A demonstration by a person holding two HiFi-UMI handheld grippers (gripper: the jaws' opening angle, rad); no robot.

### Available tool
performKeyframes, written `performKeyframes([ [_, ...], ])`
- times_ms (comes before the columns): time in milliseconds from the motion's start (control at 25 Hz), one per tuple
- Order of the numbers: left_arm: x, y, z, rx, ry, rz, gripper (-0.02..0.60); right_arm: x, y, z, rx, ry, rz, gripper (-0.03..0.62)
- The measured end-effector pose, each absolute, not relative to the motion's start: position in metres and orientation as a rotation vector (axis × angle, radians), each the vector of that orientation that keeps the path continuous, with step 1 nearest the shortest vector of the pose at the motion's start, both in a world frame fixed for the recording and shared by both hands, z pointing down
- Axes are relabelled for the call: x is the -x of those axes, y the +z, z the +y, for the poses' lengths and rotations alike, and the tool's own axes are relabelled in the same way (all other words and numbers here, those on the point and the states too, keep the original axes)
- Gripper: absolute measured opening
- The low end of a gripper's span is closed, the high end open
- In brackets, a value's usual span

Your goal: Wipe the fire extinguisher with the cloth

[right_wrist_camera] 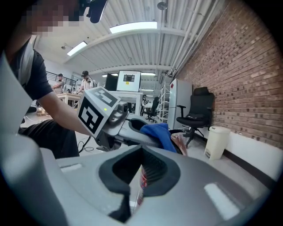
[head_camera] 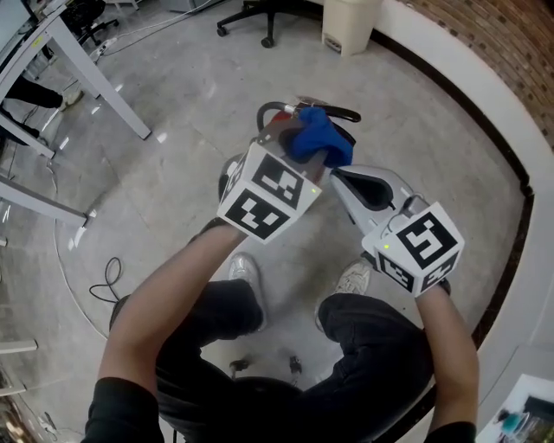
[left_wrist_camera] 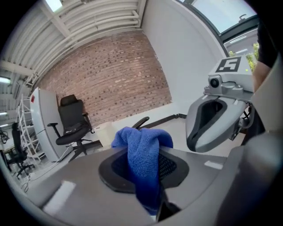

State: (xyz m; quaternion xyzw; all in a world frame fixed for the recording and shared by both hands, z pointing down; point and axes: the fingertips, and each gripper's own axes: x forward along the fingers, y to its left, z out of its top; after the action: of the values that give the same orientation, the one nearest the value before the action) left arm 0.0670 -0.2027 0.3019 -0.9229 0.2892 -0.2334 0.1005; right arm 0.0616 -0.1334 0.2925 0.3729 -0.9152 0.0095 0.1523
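Left claw point(left_wrist_camera: 146, 170): clamped on the blue cloth point(left_wrist_camera: 141, 148). In the left gripper view a fold rises between the pads and drapes over them.
Right claw point(right_wrist_camera: 141, 170): pressed together, just beside the left claw. A thin red-and-white sliver shows through the slit between the jaws, and you cannot tell what it belongs to.
Cloth position: bunched at the left claw's tip, directly over the top of the fire extinguisher point(head_camera: 275, 108). No view shows whether the cloth touches the extinguisher.
Fire extinguisher position: on the floor point(head_camera: 173, 104) ahead of your shoes, between and beneath the two claws.
Hidden: the left claw, its marker cube and the cloth cover the extinguisher's body. You see only a red arc at its top and the black lever point(head_camera: 333, 111).
Hard to make out: in the right gripper view only a reddish patch beside the cloth shows of the extinguisher.
Cut off: an office chair base point(head_camera: 260, 22) runs out of the head view's top edge.
Container: a white bin point(head_camera: 351, 24) stands by the curved wall, well beyond the extinguisher.
Container contents: not visible in any view.
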Motion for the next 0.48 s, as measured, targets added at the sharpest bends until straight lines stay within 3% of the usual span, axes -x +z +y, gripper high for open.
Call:
performKeyframes([
  [480,-0.026,0.289,-0.221,2.697,-0.613,1.055,0.081,-0.06,0.299,-0.132,-1.051,0.034,-2.616,0.003],
])
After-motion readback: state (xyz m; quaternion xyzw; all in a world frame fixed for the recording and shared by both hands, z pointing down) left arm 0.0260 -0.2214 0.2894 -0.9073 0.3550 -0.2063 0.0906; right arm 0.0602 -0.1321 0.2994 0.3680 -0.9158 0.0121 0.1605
